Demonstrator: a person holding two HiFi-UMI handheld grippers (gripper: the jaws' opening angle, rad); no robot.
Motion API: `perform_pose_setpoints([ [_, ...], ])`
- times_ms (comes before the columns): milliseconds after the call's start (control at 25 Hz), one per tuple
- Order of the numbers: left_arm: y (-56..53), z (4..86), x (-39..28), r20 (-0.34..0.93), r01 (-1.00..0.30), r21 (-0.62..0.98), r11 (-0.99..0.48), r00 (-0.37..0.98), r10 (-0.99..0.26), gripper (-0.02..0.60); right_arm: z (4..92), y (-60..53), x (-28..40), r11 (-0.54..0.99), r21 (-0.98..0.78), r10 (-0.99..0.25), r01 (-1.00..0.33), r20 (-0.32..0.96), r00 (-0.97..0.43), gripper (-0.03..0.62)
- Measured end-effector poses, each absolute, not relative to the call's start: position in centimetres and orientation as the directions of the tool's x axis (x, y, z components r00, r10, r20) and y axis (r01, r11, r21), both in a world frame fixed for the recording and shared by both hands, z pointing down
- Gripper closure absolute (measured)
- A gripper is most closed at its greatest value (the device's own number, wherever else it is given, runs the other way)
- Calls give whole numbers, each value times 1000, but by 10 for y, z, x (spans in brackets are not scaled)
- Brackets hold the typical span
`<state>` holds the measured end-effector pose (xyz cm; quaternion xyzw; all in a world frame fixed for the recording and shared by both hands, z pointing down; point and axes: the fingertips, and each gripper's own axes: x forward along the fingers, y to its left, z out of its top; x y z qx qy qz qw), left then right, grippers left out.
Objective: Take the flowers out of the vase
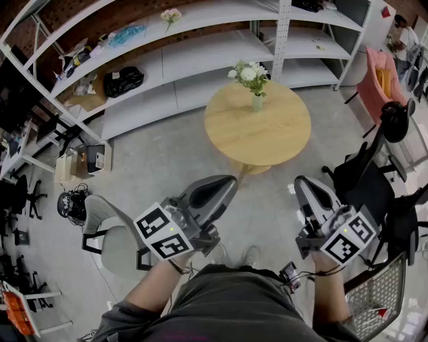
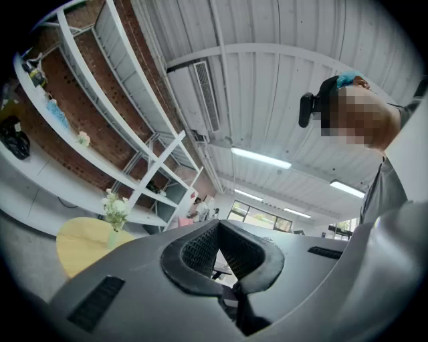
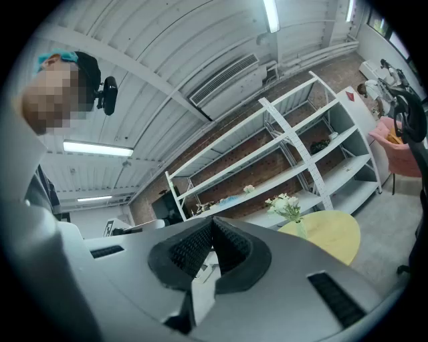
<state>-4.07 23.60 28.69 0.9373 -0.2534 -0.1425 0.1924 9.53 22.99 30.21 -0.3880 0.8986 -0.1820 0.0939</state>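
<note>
Grey-shirted torso [image 1: 227, 307] of the person fills the bottom edge of the head view, both forearms reaching forward.

White shelving [image 1: 200, 60] runs along the brick back wall, several tiers. Black bag [image 1: 122, 80] on a middle tier at left; a small spare bunch of blooms [image 1: 170, 15] lies on the tier above.

Round wooden table [image 1: 267, 137] stands on the grey floor in front of the shelving, well ahead of both grippers.

Black office chair [image 1: 364, 174] right of the table; pink chair [image 1: 378, 77] further back on the right; pale chair [image 1: 110, 234] to the person's left.

Left gripper [image 1: 233, 180] held out low, nose aimed toward the table. In its own view the ribbed pads [image 2: 200, 250] meet at the tips, nothing between them: closed and empty. Marker cube [image 1: 160, 232] sits at its rear.

Right gripper [image 1: 301, 182] alongside it, also short of the table. Its own view shows the tips touching, nothing gripped: closed and empty.

Vase [image 1: 257, 102], small and pale green, upright on the far half of the table top.

Flowers [image 1: 249, 72], white with green leaves, stand in the vase. Neither gripper is near them.
</note>
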Motion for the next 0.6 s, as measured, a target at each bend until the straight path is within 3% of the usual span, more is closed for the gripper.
perform_pose_setpoints([
  [600,243,292,-34,-154,-438,433,-788,825,-543,575,310,237,107,615,-417,-742,-669,-19,-671,580],
])
